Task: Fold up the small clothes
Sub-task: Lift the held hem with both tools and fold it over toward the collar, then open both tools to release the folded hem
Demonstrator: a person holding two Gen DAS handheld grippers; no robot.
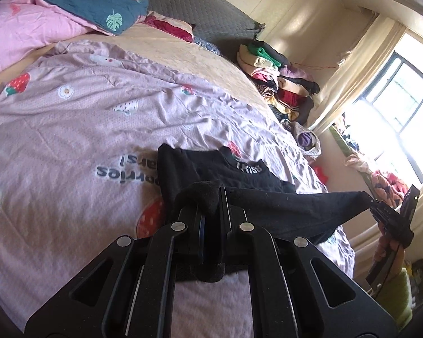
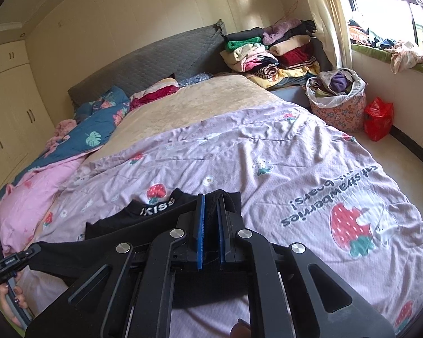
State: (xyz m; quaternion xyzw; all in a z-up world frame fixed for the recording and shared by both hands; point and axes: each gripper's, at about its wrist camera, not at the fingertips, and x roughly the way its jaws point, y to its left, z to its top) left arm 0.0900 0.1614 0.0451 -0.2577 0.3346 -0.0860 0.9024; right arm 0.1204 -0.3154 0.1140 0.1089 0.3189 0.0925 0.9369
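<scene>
- Step in hand, as I read it: the fold itself. Near edge of the black garment is lifted off the bed and held stretched between the two grippers.
- Left gripper: fingers clenched on a bunched corner of the black fabric; cloth pokes out above and below them.
- Right gripper: blue-padded fingers pinched on the opposite corner, fabric visible in the narrow slot between them.
- Garment location: near part of the bed, on the lilac strawberry-print duvet. Far half lies flat, white "KISS" lettering at the collar on the far side; near half is airborne between the grippers.
- Next move likely calls for: carry both corners toward the far edge together, keep the span taut and level, lay the lifted edge onto the collar edge, then release both.
- Watch: equal travel on both sides or the fold skews; the flat half may drag on the wrinkled duvet.
- Folded stack sits far right beside the headboard, well apart from the work.
</scene>
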